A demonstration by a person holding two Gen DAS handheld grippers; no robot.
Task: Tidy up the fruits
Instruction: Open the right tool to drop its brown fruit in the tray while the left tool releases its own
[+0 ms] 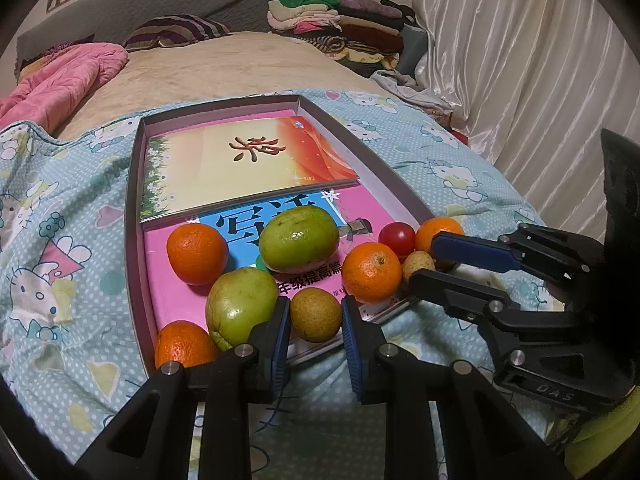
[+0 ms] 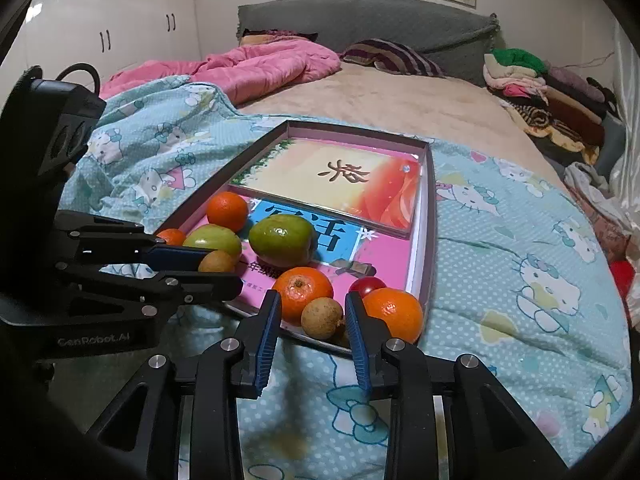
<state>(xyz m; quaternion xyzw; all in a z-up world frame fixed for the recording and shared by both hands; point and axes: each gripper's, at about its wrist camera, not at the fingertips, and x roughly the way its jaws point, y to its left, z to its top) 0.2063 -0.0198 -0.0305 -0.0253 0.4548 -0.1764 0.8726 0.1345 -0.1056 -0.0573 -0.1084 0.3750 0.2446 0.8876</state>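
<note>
A shallow box tray (image 1: 134,216) (image 2: 430,216) lies on the bed with books in it and fruit at its near end. Several oranges (image 1: 197,253) (image 2: 307,291), two green fruits (image 1: 299,238) (image 2: 281,240), a red tomato (image 1: 397,237) (image 2: 366,285) and two small brown longans are there. My left gripper (image 1: 315,320) is open, its jaws on either side of one longan (image 1: 315,314), without squeezing it. My right gripper (image 2: 312,320) is open around the other longan (image 2: 322,317). Each gripper also shows in the other's view (image 1: 432,264) (image 2: 218,266).
The tray rests on a light-blue cartoon-print quilt (image 2: 520,240). A pink duvet (image 2: 248,68), a striped pillow (image 1: 176,30) and a pile of folded clothes (image 1: 340,24) lie farther back. White curtains (image 1: 520,60) hang to the right; white wardrobes (image 2: 120,20) stand on the left.
</note>
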